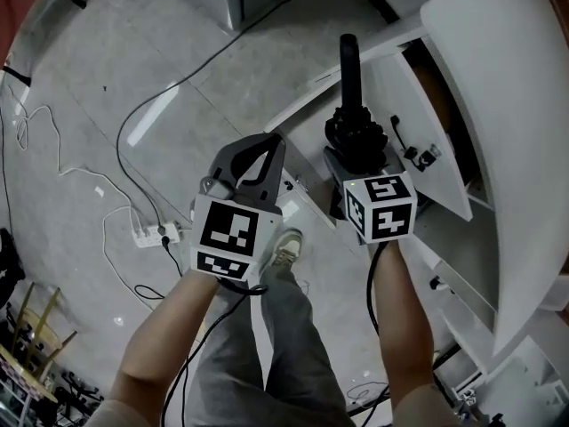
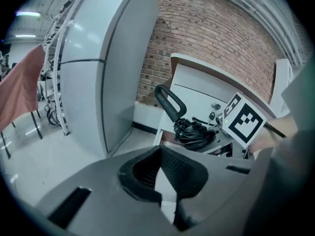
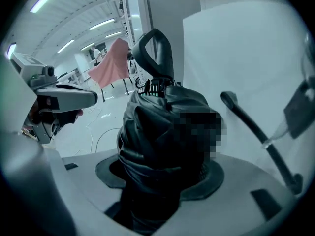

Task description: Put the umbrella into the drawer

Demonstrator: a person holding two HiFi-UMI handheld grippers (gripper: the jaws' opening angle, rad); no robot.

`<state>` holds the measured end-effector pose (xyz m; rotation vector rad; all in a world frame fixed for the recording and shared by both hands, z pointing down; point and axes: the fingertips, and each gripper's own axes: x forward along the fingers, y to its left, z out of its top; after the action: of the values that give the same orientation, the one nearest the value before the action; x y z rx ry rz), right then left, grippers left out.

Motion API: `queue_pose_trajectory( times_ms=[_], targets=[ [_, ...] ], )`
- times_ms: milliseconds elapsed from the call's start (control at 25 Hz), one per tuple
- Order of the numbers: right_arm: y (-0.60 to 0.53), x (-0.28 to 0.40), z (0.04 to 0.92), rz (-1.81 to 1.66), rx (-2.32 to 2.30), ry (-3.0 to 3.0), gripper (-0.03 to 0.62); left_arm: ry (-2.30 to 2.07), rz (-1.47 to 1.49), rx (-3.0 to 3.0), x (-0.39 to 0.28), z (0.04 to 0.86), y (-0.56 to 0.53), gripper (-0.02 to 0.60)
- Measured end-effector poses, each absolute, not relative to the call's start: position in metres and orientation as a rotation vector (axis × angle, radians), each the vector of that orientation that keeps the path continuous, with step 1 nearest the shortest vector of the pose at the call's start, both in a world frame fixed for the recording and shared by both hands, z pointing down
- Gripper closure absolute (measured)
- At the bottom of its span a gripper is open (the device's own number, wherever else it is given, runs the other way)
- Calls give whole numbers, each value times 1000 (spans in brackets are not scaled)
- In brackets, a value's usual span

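A folded black umbrella (image 1: 356, 136) stands between the jaws of my right gripper (image 1: 354, 163), its looped handle (image 1: 349, 60) pointing away from me. The right gripper view shows the bundled canopy (image 3: 157, 127) filling the jaws of the right gripper (image 3: 160, 181), which is shut on it. The umbrella hangs over what looks like a pulled-out white drawer (image 1: 311, 96) of the white cabinet (image 1: 396, 87). My left gripper (image 1: 267, 149) is just left of it, shut and holding nothing. From the left gripper view the umbrella (image 2: 194, 132) lies ahead of the left gripper (image 2: 160, 154).
A white desk top (image 1: 498, 105) curves along the right, with drawer fronts and black handles (image 1: 397, 132) below it. A power strip (image 1: 151, 232) and cables lie on the grey floor at left. A tall grey cabinet (image 2: 103, 73) and a brick wall (image 2: 206, 38) stand beyond. My shoe (image 1: 284, 247) is below the grippers.
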<state>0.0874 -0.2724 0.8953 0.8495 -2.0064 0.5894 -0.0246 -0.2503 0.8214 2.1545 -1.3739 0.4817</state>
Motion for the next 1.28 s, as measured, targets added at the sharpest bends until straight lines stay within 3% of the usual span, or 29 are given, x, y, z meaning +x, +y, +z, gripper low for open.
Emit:
queue_pose_trajectory(
  times_ms=[640, 1280],
  targets=[
    [-278, 97, 999, 626, 812, -1897, 332, -1323, 503, 2085, -10, 907, -243, 574],
    [-265, 116, 1072, 743, 810, -1846, 324, -1263, 495, 2048, 11, 942, -233, 574]
  ],
)
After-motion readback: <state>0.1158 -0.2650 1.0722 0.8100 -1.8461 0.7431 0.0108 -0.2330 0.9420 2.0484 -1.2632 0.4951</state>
